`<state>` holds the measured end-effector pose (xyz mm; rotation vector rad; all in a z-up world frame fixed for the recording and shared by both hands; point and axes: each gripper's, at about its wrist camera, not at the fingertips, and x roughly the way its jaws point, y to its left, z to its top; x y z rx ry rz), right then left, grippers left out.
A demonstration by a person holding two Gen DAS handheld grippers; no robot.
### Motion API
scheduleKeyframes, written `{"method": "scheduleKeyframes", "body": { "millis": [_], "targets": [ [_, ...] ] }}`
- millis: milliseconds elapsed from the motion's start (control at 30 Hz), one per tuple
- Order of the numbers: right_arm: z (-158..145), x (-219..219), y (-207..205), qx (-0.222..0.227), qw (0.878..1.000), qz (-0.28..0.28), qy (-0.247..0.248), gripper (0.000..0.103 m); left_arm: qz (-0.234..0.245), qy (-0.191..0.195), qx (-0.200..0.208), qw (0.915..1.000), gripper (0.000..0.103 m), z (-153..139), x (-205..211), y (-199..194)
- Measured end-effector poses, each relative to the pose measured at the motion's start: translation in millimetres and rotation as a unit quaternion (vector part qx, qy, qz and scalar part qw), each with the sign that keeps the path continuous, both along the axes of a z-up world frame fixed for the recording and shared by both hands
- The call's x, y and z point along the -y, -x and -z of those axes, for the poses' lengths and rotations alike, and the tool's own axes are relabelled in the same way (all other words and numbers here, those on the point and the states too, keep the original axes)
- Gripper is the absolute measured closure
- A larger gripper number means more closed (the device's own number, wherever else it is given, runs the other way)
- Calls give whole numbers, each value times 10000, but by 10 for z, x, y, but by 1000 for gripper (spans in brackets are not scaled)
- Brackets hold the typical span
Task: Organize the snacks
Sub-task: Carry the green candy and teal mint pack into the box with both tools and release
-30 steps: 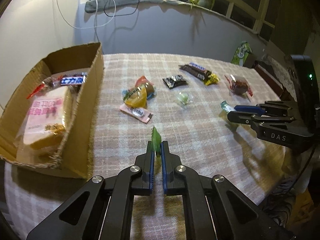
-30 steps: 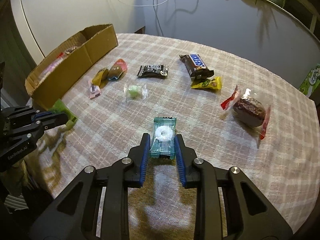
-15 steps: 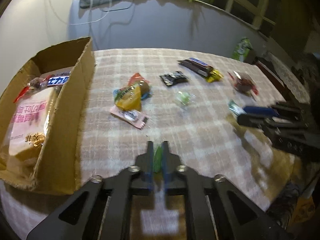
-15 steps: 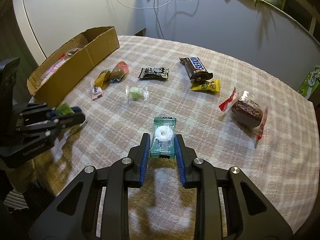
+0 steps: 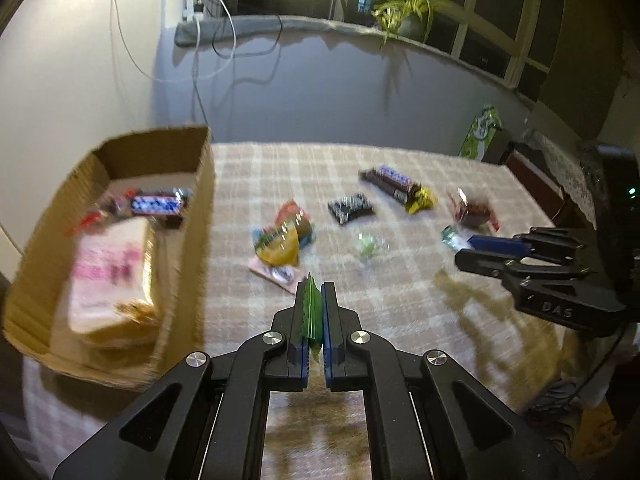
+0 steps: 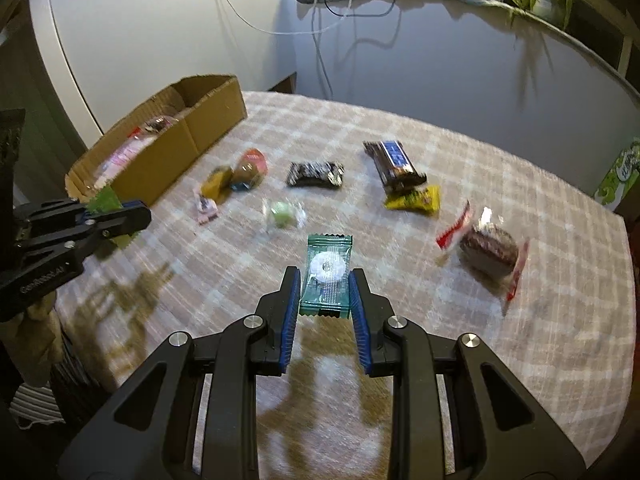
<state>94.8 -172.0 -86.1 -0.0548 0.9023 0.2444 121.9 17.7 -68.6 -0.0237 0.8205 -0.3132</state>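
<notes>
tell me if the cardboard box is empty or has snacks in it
Not empty: the open cardboard box holds a pale pink-printed packet and a blue-labelled bar.

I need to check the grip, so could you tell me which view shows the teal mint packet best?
The right wrist view: the teal mint packet lies face-on in the right gripper. The left wrist view shows only its tip.

Count: two grippers, each holding one sachet, a green packet [image 5: 311,312] in the left and a teal mint packet [image 6: 326,276] in the right. Loose on the table [image 6: 520,340]: eight wrapped snacks, among them one dark chocolate bar [image 6: 394,162], one black packet [image 6: 316,174], one yellow packet [image 6: 416,199], one pale green sweet [image 6: 281,215], one round brown cake [image 6: 486,249]. One cardboard box [image 5: 200,216], one potted plant [image 5: 404,10].
</notes>
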Motion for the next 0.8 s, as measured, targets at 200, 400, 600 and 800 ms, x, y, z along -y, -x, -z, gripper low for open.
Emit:
{"method": "scheduleKeyframes", "body": {
  "millis": [200, 400, 600, 800],
  "targets": [
    [-200, -192, -74, 183, 9997, -180, -17, 77, -103, 28, 302, 9995, 99, -273, -189, 24],
    [-411, -473, -187, 367, 9986, -393, -15, 77, -371, 61, 488, 9981, 99, -430, -466, -8],
    [-610, -758, -392, 545, 9965, -629, -75, 77, -656, 40, 568, 9962, 99, -501, -776, -77],
    [-720, -1080, -690, 612, 9943, -864, -141, 77, -896, 39, 535, 9945, 99, -474, -1055, -189]
  ]
}}
